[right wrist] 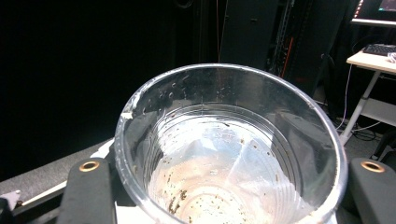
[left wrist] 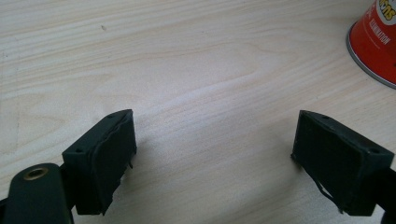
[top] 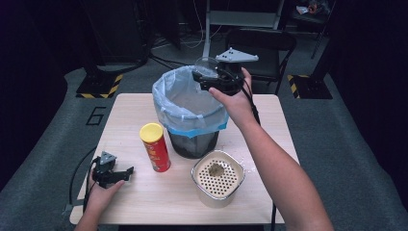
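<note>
A: So, the clear plastic cup [right wrist: 229,154] sat clamped between the jaws of the right gripper [top: 208,81], raised above the far rim of the bin, toward one o'clock from its centre. Dregs and dark specks clung to its inside wall

B: Why hold it there?

A: My guess was that it was headed into the bin [top: 190,115]; the blue liner [top: 168,103] was folded over the rim so waste could fall straight in. The cup's mouth faced back toward the gripper's camera, tilted rather than upright on the table

B: And the other hand?

A: The left gripper [top: 126,172] rested on the table [top: 144,202] at about eight o'clock from the bin, its jaws standing well apart with bare wood between them, gripping nothing. It seemed parked out of the way

B: Anything nearby?

A: A red crisp tube [top: 155,147] with a yellow lid stood upright at seven o'clock from the bin, just beside it. A cream container with a perforated strainer insert [top: 218,177] stood at five o'clock, some residue on its holes, perhaps left where liquid was drained
</note>
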`<state>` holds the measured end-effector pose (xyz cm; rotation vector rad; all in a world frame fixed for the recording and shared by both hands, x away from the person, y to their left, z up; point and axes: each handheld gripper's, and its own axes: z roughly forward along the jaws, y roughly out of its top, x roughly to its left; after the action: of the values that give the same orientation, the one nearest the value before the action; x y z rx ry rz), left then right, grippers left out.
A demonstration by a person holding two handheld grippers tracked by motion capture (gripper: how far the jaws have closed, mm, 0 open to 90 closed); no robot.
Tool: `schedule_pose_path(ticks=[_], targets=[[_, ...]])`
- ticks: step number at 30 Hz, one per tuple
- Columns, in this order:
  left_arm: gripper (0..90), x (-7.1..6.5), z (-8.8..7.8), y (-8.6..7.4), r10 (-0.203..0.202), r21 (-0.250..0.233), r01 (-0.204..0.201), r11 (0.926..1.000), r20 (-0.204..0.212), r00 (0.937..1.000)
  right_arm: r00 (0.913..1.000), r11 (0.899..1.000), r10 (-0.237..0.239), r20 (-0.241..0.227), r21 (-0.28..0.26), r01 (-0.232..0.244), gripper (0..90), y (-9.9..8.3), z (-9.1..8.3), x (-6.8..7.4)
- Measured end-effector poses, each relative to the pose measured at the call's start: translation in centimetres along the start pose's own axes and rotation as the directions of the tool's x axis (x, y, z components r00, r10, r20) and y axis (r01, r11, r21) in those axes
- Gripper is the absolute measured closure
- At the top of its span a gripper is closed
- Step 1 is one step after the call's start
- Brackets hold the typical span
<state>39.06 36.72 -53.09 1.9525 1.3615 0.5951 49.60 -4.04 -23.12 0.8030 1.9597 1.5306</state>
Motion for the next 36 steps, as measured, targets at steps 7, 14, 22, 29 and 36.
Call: schedule_pose_path(ticks=[7,14,22,29,36], targets=[[12.8,0.0,0.0,0.0,0.000,0.000,0.000,1.0000,0.001,1.0000,1.0000,0.999,-0.002,-0.009,0.034,0.002,31.2,-0.5,1.4,0.2],[12.9,0.0,0.0,0.0,-0.005,0.000,0.005,1.0000,0.000,1.0000,0.9997,0.997,0.011,-0.022,0.078,-0.010,30.3,-0.9,2.4,0.4],[12.8,0.0,0.0,0.0,-0.004,-0.001,0.004,1.0000,0.000,1.0000,0.9998,0.994,0.015,-0.015,0.111,-0.013,28.8,-1.1,3.6,0.8],[11.9,0.0,-0.1,0.0,0.007,0.009,-0.007,0.9999,0.010,0.9999,0.9986,0.985,0.028,-0.044,0.174,-0.020,19.9,-1.5,4.5,1.2],[11.9,-0.1,0.0,0.0,0.008,0.002,-0.008,1.0000,0.009,0.9999,0.9988,0.977,0.016,-0.046,0.214,-0.006,11.5,-2.0,4.6,1.7]])
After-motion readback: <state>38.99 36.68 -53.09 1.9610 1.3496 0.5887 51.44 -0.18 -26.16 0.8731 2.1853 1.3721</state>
